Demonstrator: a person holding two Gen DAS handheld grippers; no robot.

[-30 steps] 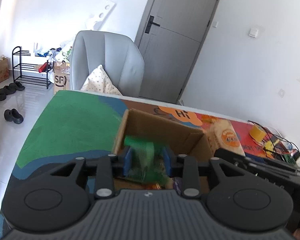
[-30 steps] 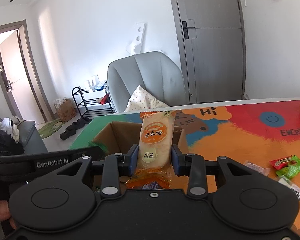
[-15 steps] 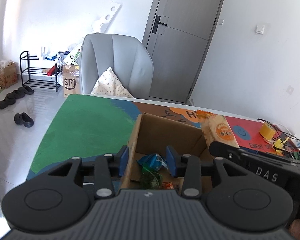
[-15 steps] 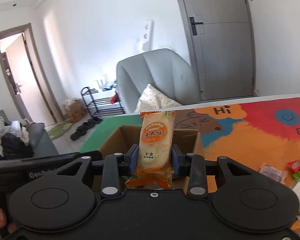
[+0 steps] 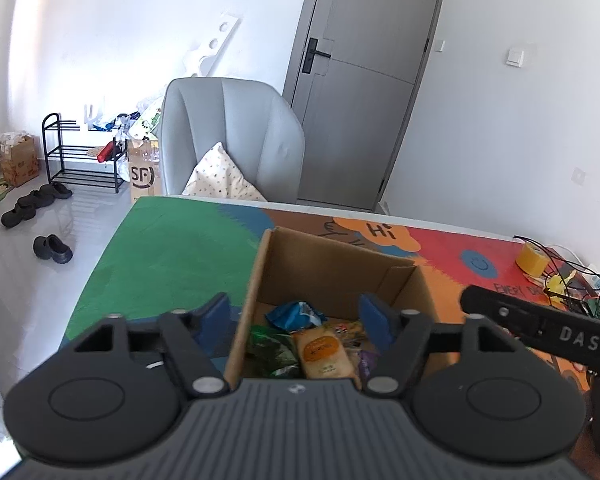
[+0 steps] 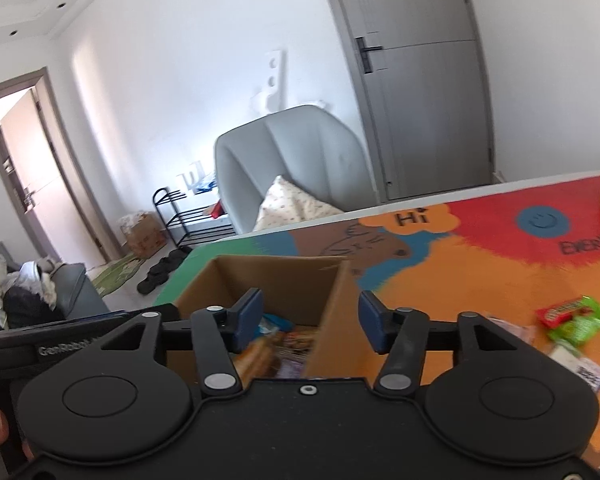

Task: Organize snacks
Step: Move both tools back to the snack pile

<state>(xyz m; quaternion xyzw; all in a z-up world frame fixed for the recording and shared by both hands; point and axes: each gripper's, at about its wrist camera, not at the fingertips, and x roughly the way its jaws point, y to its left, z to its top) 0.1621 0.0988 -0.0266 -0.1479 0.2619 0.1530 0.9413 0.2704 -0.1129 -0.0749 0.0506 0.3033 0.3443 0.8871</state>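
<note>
An open cardboard box (image 5: 340, 264) stands on the colourful table mat (image 5: 172, 248). Inside lie a blue packet (image 5: 296, 314), a green packet (image 5: 270, 346) and an orange rice-cracker pack (image 5: 324, 354). My left gripper (image 5: 296, 316) hovers over the box's near side, its jaws opening and nothing between the pads. My right gripper (image 6: 312, 320) hangs over the box (image 6: 268, 276) from the right. Its jaws are opening too and grip nothing, with the orange pack (image 6: 260, 354) lying below in the box.
Loose snacks lie on the mat to the right: a red and green packet (image 6: 572, 316) and a white one (image 6: 580, 366). A yellow tape roll (image 5: 534, 258) and tangled cables (image 5: 572, 284) sit at the far right. A grey chair (image 5: 236, 136) stands behind the table.
The left gripper let go of the green packet, which dropped into the box. The right gripper released the orange rice-cracker pack, which now lies in the box. Both jaws widened.
</note>
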